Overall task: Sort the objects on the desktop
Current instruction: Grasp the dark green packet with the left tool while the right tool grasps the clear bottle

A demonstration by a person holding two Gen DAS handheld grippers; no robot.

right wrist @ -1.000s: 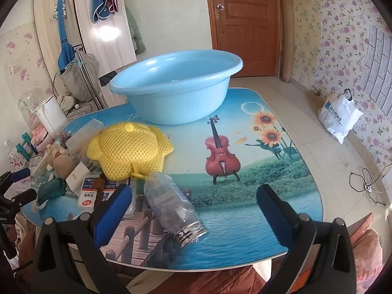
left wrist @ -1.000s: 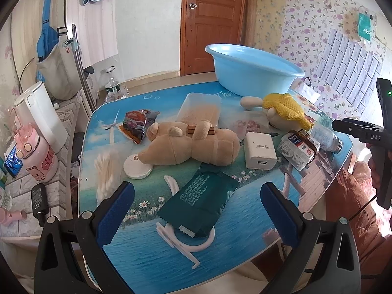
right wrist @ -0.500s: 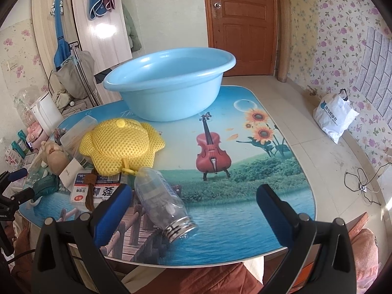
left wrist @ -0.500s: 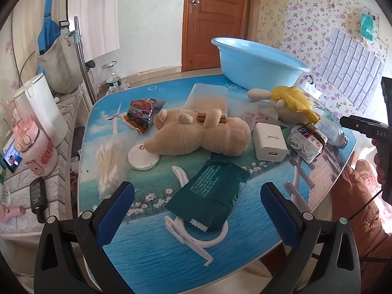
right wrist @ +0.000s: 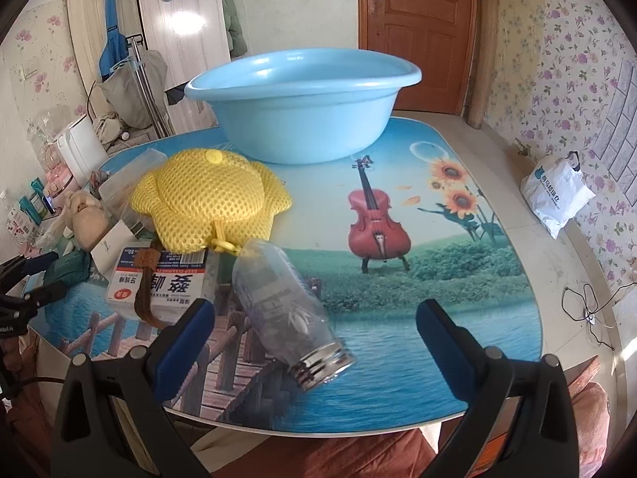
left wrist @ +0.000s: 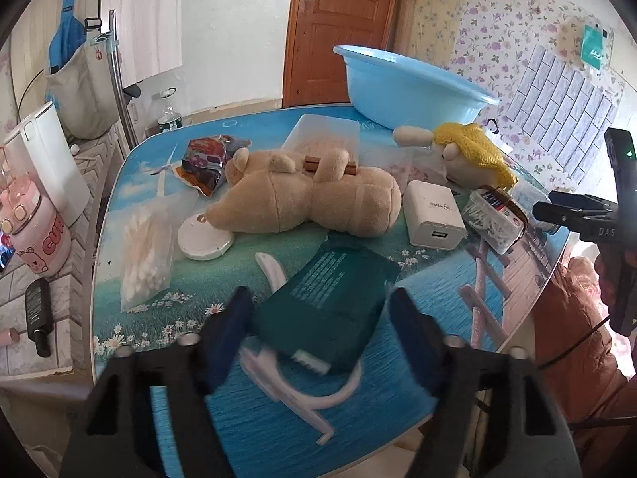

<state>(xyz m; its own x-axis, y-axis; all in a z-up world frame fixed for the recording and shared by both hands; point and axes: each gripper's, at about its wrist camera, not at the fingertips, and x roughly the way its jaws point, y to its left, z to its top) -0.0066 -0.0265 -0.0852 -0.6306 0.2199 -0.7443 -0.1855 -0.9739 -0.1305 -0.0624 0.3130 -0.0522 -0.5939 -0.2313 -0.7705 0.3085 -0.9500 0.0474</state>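
The left gripper (left wrist: 320, 320) has just been closing, its fingers straddling the green pouch (left wrist: 328, 310); whether the pads already press it I cannot tell. The pouch lies flat on the surface (left wrist: 247, 430) right between the fingers, across a white hanger (left wrist: 318, 394). It looks light, soft and crinkly, likely slick, so a pinch across its near end should hold, provided the hanger stays clear. Beyond it sits a plush toy (left wrist: 310, 203), farther off a blue basin (left wrist: 410, 87). The right gripper (right wrist: 314, 326) stands open over a clear bottle (right wrist: 290, 310) lying on its side, hard and prone to roll.
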